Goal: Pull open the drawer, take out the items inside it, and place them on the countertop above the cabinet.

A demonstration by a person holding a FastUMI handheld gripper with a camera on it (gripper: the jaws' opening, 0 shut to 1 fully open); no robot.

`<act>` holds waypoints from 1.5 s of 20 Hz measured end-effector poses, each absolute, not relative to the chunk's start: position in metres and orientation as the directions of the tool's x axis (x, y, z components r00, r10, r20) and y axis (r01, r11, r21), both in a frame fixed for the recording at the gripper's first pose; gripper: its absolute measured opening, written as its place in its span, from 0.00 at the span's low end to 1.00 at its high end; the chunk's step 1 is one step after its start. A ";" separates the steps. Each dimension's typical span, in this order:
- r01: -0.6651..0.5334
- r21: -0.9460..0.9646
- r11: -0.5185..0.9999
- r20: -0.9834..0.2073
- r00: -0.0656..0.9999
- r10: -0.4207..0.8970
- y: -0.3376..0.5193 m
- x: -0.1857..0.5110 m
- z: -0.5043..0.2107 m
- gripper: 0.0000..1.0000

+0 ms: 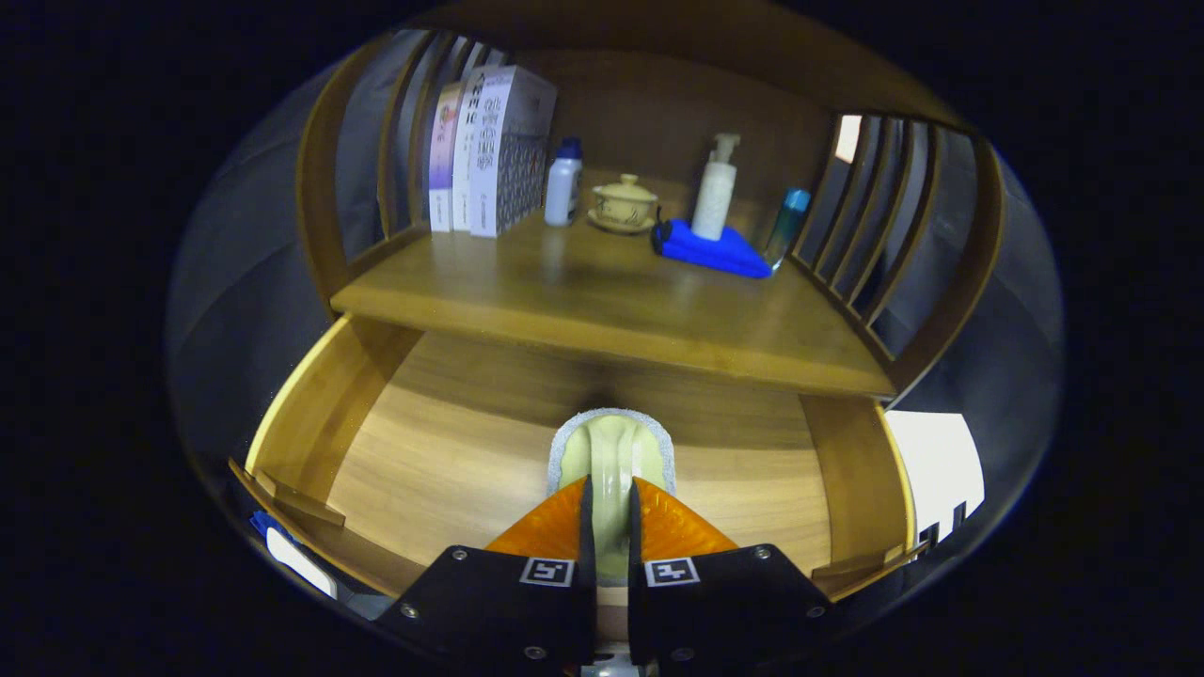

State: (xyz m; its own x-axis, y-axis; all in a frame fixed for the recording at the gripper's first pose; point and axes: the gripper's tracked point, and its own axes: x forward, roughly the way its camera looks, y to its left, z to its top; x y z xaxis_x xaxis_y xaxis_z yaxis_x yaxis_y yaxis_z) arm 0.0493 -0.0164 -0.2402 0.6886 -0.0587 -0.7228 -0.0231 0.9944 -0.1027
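The wooden drawer stands pulled open below the countertop. A pale green sponge with a grey scouring rim is pinched between my orange fingers, and its rounded end sticks out ahead of them over the drawer's floor. My gripper is shut on that sponge, a little above the drawer bottom. The rest of the drawer floor in view is bare wood.
On the countertop stand several boxes, a small white bottle with a blue cap, a lidded ceramic cup on a saucer, a pump bottle, a blue cloth and a teal bottle. Slatted wooden sides flank the shelf.
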 end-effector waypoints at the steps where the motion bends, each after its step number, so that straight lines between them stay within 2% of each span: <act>1: 0.004 -0.084 0.996 -0.698 0.713 -0.062 -0.017 0.054 -0.228 0.14; 7: 0.052 -0.022 0.998 -0.614 0.788 -0.055 -0.020 0.103 -0.185 0.13; 13: 0.012 -0.068 0.998 -0.566 0.823 -0.048 -0.021 0.173 -0.171 0.14; 21: -0.031 -0.075 0.997 -0.574 0.819 -0.018 -0.024 0.233 -0.203 0.14; 30: -0.033 -0.028 0.999 -0.563 0.827 0.012 -0.029 0.254 -0.219 0.21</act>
